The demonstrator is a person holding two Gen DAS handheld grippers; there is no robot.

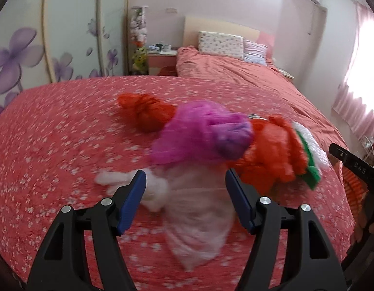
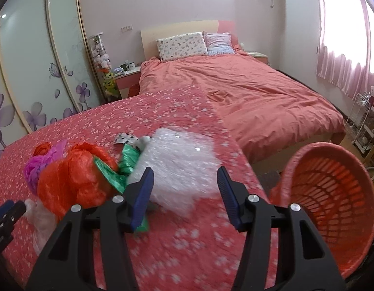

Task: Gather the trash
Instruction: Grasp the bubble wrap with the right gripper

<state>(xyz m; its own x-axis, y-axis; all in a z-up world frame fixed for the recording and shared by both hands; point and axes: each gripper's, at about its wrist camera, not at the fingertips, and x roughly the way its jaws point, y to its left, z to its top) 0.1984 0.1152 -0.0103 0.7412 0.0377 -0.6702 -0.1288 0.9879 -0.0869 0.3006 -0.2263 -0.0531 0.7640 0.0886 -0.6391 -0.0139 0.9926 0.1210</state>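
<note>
A pile of crumpled plastic bags lies on a red floral cloth (image 1: 53, 133). My left gripper (image 1: 185, 177) is open, its jaws either side of a pale clear bag (image 1: 196, 218). Beyond it lie a magenta bag (image 1: 199, 131), an orange bag (image 1: 269, 155), a second orange bag (image 1: 145, 111) and green plastic (image 1: 310, 169). My right gripper (image 2: 185, 177) is open, its jaws around a white bubble-wrap piece (image 2: 184, 162). The orange bag (image 2: 72, 177), the magenta bag (image 2: 38, 165) and the green plastic (image 2: 119, 172) lie to its left. An orange basket (image 2: 332, 194) stands at the right.
A bed (image 2: 247, 92) with a pink cover and pillows (image 2: 182, 44) lies behind. A flowered wardrobe (image 2: 41, 72) is on the left, a nightstand (image 2: 128, 72) beside the bed, a wire rack (image 2: 364, 118) under the curtained window. The left gripper (image 2: 7, 215) shows at the right wrist view's left edge.
</note>
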